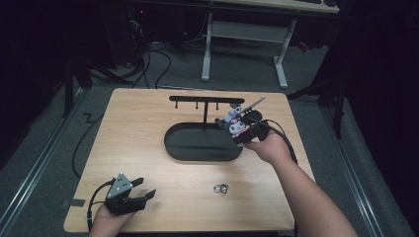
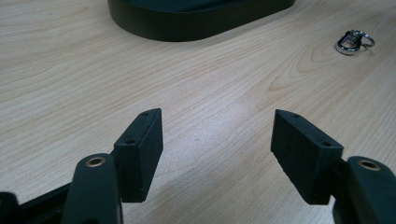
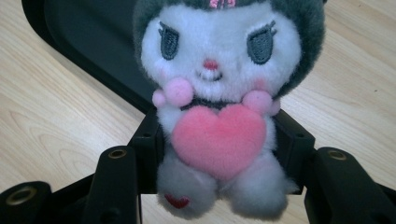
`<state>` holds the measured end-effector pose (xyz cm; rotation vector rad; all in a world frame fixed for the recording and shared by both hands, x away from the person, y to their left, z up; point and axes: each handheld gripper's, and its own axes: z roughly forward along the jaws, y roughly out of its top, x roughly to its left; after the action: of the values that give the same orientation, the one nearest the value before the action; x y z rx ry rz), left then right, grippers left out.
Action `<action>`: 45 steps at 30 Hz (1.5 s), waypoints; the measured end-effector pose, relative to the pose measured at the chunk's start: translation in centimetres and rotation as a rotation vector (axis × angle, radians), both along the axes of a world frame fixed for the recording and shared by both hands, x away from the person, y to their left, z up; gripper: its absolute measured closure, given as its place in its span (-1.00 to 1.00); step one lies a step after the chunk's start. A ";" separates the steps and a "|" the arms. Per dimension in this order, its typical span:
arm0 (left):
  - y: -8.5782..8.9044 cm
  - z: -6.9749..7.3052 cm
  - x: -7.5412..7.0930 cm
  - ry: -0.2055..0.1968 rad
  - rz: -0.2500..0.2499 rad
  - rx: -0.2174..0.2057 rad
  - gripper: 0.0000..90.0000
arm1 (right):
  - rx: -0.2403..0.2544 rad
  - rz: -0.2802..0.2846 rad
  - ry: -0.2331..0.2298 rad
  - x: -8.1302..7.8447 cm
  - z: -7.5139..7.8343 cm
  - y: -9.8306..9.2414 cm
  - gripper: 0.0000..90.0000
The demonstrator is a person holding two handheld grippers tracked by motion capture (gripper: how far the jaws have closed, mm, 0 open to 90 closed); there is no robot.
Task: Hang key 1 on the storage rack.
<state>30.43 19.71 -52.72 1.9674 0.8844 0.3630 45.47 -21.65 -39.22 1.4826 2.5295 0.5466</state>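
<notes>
While the right gripper (image 1: 236, 129) hangs over the right end of the black tray (image 1: 183, 148), its jaws are clamped on a small plush toy (image 3: 219, 93), one pad pressed into each side of the toy's body. The right gripper view shows the toy facing the camera: white face, dark grey hood, a pink heart (image 3: 218, 140) on its chest and a small red heart on one foot. Behind it lie the tray's dark rim and the wooden table (image 1: 138, 118). From the tray rises a thin black stand with a crossbar (image 1: 205, 99) that carries short pegs; the toy is just beside the crossbar's right end, and I cannot tell whether it touches it. A thin light-coloured stick juts up and to the right from the gripper, close past that same end of the bar.

The left gripper (image 1: 143, 193) rests near the table's front left corner, well apart from the tray, with its jaws wide and nothing between them. A metal clasp with rings (image 2: 353, 41) lies on bare wood between the two hands, in front of the tray.
</notes>
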 end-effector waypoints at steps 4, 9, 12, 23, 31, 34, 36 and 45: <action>-0.1 -0.1 0.0 0.002 -0.001 0.000 -0.23 | 0.013 -0.014 -0.008 0.3 -1.1 -0.4 0.04; -0.1 -0.1 0.0 0.005 -0.003 0.003 -0.23 | 0.028 -0.030 -0.036 0.8 -1.9 -0.4 0.04; -0.1 -0.1 0.0 0.007 -0.004 0.003 -0.23 | 0.039 -0.046 -0.047 1.2 -2.4 -0.4 0.02; 0.0 -0.3 0.1 0.013 -0.003 0.006 -0.23 | 0.082 -0.126 -0.056 2.2 -3.2 -1.0 -0.19; 0.0 -0.2 0.1 0.011 -0.006 0.002 -0.23 | 0.091 -0.138 -0.055 0.5 -3.2 -2.2 -0.22; -0.1 -0.1 0.2 0.012 -0.009 0.001 -0.23 | 0.075 -0.107 -0.075 -1.3 -3.2 -2.7 -0.13; -0.2 -0.1 0.1 0.013 -0.011 0.001 -0.23 | 0.078 -0.101 -0.063 -1.9 -3.3 -2.9 -0.12; -0.9 -0.1 -0.1 0.015 -0.025 0.012 -0.22 | 0.125 -0.077 -0.088 -7.2 -4.7 -4.7 -0.04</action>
<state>30.36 18.85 -52.78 1.9929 0.8680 0.3408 38.24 -26.36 -43.95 1.5534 2.4006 0.7523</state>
